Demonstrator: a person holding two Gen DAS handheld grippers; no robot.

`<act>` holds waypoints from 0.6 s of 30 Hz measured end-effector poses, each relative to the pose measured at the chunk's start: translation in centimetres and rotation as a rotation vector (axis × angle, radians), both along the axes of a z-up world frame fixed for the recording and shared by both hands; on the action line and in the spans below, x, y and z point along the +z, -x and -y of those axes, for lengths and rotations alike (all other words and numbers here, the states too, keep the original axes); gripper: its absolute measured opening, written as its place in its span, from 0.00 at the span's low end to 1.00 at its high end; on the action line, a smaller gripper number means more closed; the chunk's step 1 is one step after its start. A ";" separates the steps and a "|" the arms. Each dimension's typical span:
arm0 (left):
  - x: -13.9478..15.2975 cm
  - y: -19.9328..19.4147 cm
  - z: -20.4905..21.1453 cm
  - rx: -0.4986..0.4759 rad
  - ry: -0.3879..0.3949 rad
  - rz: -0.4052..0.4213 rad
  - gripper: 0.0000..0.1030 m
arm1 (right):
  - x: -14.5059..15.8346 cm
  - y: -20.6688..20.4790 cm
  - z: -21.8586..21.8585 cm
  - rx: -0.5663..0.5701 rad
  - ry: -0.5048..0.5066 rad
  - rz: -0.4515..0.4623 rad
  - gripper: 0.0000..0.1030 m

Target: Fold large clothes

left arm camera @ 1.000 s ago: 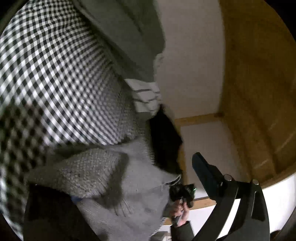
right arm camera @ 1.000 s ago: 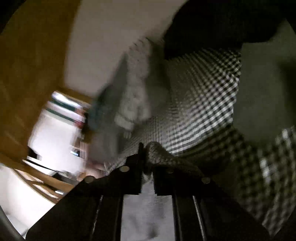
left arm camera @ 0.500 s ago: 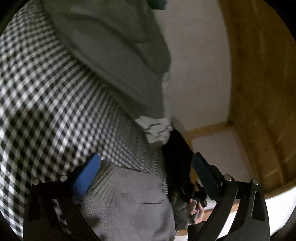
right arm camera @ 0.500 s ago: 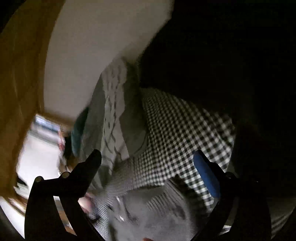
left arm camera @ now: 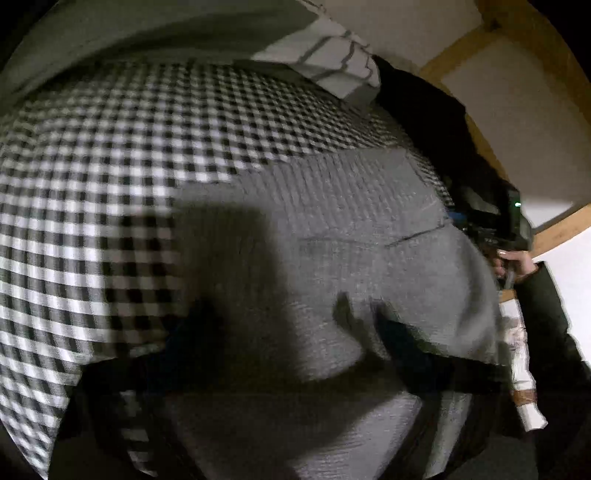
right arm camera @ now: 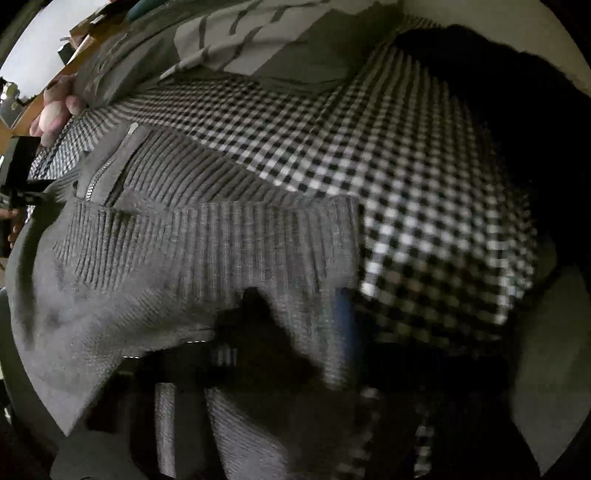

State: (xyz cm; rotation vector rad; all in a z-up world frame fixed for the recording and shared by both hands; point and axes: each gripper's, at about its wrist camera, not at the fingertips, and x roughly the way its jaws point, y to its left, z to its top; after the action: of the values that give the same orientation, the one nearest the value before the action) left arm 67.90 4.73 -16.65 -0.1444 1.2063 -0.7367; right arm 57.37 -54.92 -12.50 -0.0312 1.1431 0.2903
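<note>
Lying flat on black-and-white checked cloth (left arm camera: pixel 110 155): grey ribbed knit sweater (left arm camera: pixel 332 229), filling lower middle of both wrist views. Ribbed collar with short metal zipper (right arm camera: pixel 110 162) at upper left in right wrist view, zipper partly open. Ribbed band running across sweater just below collar, edge ending beside checked cloth (right arm camera: pixel 424 177).

Left gripper (left arm camera: pixel 295 350) low over sweater, dark and blurred; jaws apart, one finger at left near sweater's edge on checked cloth, other finger at right pressed into a pucker of knit. Whether any fabric is pinched: cannot tell. Heavy shadow over sweater between fingers.

Right gripper (right arm camera: pixel 295 332) also low on sweater, blurred. Dark finger at centre resting on knit, blue-padded finger (right arm camera: pixel 345 317) at sweater's right edge, next to checked cloth; jaws apart, sweater edge lying between them. Contact beyond that unclear.

Beyond sweater: grey-and-white striped folded fabric (left arm camera: pixel 332 62) on far side of checked cloth, plain grey-green fabric (left arm camera: pixel 129 33) beside it, black garment (right arm camera: pixel 517 110) at cloth's right side in right wrist view. Person's right hand (left arm camera: pixel 517 262) on gripper handle at right edge of left wrist view, dark sleeve below. Wooden beams (left arm camera: pixel 561 225) and white wall behind.
</note>
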 end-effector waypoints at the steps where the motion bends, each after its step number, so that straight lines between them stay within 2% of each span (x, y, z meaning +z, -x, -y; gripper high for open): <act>1: 0.1 0.0 -0.6 0.025 0.017 -0.003 0.21 | 0.3 0.3 0.0 -0.007 -0.008 0.021 0.17; 2: 0.2 -0.2 -1.6 0.046 0.084 -0.019 0.18 | 1.0 0.8 0.7 -0.026 -0.046 0.060 0.13; 3: 0.3 -0.3 -2.1 0.054 0.099 -0.016 0.13 | 1.9 1.4 1.6 -0.054 -0.098 0.109 0.12; 4: 0.5 -0.2 -2.6 0.064 0.107 -0.006 0.12 | 2.5 1.8 2.5 -0.073 -0.141 0.144 0.11; 5: 0.7 -0.1 -3.0 0.078 0.122 0.005 0.08 | 3.5 2.4 3.9 -0.117 -0.185 0.195 0.00; 7: 1.4 0.0 -4.6 0.143 0.203 0.036 0.08 | 4.8 3.2 7.4 -0.256 -0.252 0.273 0.00; 8: 1.7 -0.1 -5.5 0.183 0.270 0.045 0.08 | 5.3 3.6 9.1 -0.302 -0.299 0.297 0.00; 9: 1.9 -0.1 -6.1 0.212 0.321 0.045 0.08 | 5.4 3.6 10.1 -0.323 -0.304 0.295 0.00; 10: 2.0 -0.1 -6.7 0.236 0.362 0.044 0.08 | 5.5 3.7 10.4 -0.302 -0.309 0.284 0.00; 11: 2.2 0.1 -7.1 0.237 0.363 0.041 0.08 | 5.4 3.6 10.0 -0.261 -0.320 0.257 0.01; 13: 2.8 0.5 -6.3 0.199 0.278 0.087 0.08 | 5.8 3.7 7.7 -0.166 -0.255 0.221 0.04; 14: 3.1 0.7 -5.9 0.181 0.266 0.106 0.08 | 5.9 3.6 6.1 -0.110 -0.215 0.205 0.07; 16: 4.1 0.9 -5.7 0.189 0.291 0.139 0.08 | 5.5 2.9 3.3 -0.010 -0.146 0.165 0.37; 17: 4.4 0.7 -5.7 0.197 0.306 0.153 0.08 | 4.8 2.2 1.8 0.022 -0.088 0.134 0.63; 18: 4.8 0.4 -5.4 0.208 0.329 0.170 0.08 | 3.8 1.6 0.6 0.038 -0.043 0.111 0.69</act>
State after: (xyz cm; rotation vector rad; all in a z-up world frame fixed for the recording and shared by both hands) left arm 67.45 10.17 -11.85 -0.4641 0.8871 -0.7443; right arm 55.74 -55.56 -8.69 -0.0309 1.0267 0.3424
